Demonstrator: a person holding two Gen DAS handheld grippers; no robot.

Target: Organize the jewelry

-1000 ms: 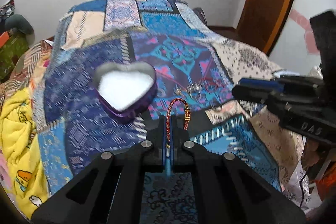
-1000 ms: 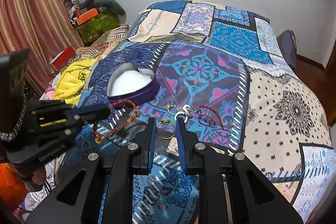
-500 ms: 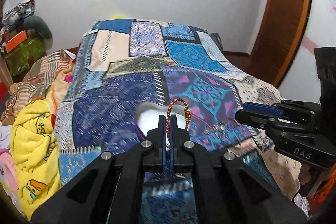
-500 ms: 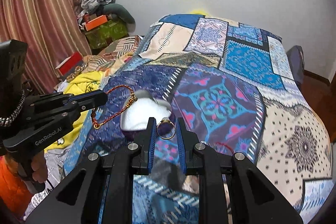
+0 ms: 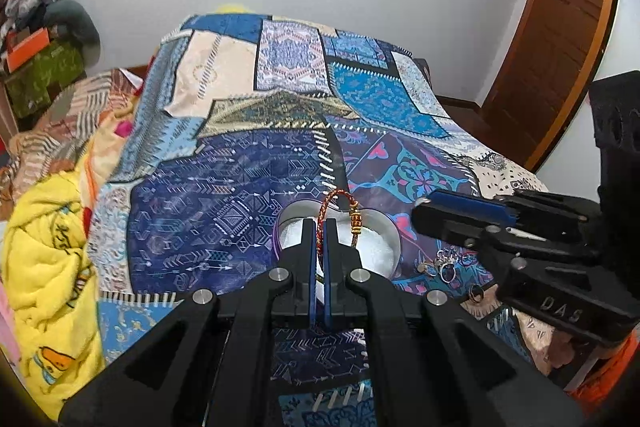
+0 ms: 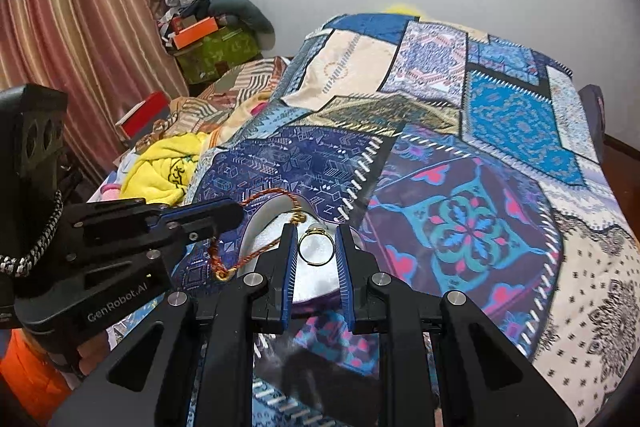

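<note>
My left gripper point(image 5: 319, 227) is shut on a red-and-gold cord bracelet point(image 5: 334, 205) and holds it over the purple heart-shaped box point(image 5: 380, 243) with its white lining. In the right wrist view the bracelet point(image 6: 256, 227) hangs from the left gripper point(image 6: 234, 213). My right gripper point(image 6: 317, 239) is shut on a gold ring point(image 6: 315, 246), held just above the same box point(image 6: 276, 227). In the left wrist view the right gripper point(image 5: 420, 211) hovers at the box's right side.
Several loose rings and earrings point(image 5: 446, 265) lie on the patchwork bedspread point(image 5: 224, 195) right of the box. A yellow blanket point(image 5: 48, 247) is bunched at the bed's left edge. A wooden door point(image 5: 560, 27) stands at the far right.
Both grippers have moved forward with their jewelry and now hang over the heart-shaped box. The box sits closer under the fingertips than before.
</note>
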